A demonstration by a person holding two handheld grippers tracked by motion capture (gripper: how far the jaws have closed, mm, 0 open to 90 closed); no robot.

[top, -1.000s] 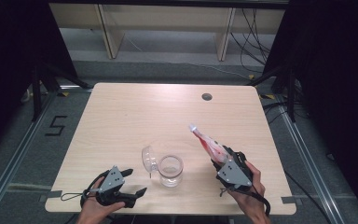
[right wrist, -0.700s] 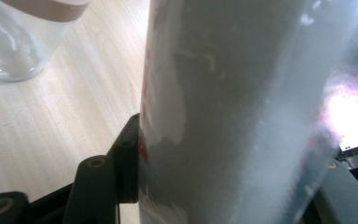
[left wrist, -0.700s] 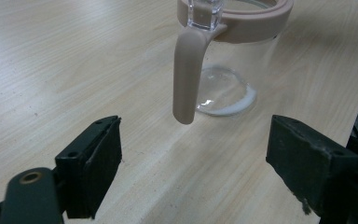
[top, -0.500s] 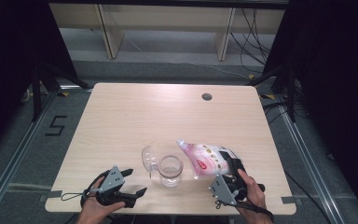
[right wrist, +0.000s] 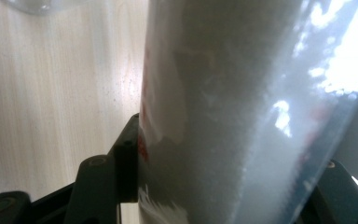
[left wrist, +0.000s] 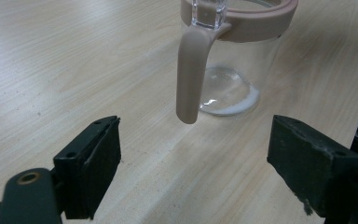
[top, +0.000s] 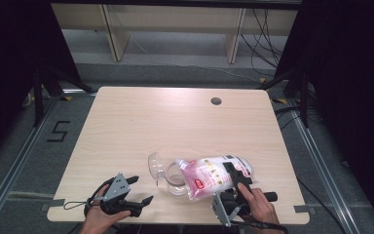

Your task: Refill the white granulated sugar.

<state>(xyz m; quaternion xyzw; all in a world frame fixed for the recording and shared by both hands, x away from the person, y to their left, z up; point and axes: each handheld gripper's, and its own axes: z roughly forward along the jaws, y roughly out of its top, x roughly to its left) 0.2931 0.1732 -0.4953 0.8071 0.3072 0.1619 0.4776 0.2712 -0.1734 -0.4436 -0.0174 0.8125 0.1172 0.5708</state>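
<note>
A clear jar (top: 174, 179) with a beige rim and handle (left wrist: 192, 74) stands near the table's front edge, its hinged clear lid (top: 154, 165) flipped open to the left. A little white powder lies at its bottom (left wrist: 228, 95). My right gripper (top: 233, 176) is shut on a clear bag of white powder (top: 209, 176) with a pink label, tipped sideways so that its left end hangs over the jar's mouth. The bag (right wrist: 223, 107) sits squeezed between the right gripper's (right wrist: 223, 191) jaws. My left gripper (top: 143, 189) rests open on the table left of the jar, its jaws (left wrist: 193, 158) wide apart facing the handle.
The wooden table (top: 175, 122) has a round cable hole (top: 216, 101) at the back right. Both hands are close to the near edge. Dark curtains flank the table and a low shelf (top: 175, 24) stands beyond it.
The right gripper has pulled back toward the near edge and swung the bag from pointing up and away to lying sideways over the jar. The left gripper has stayed put.
</note>
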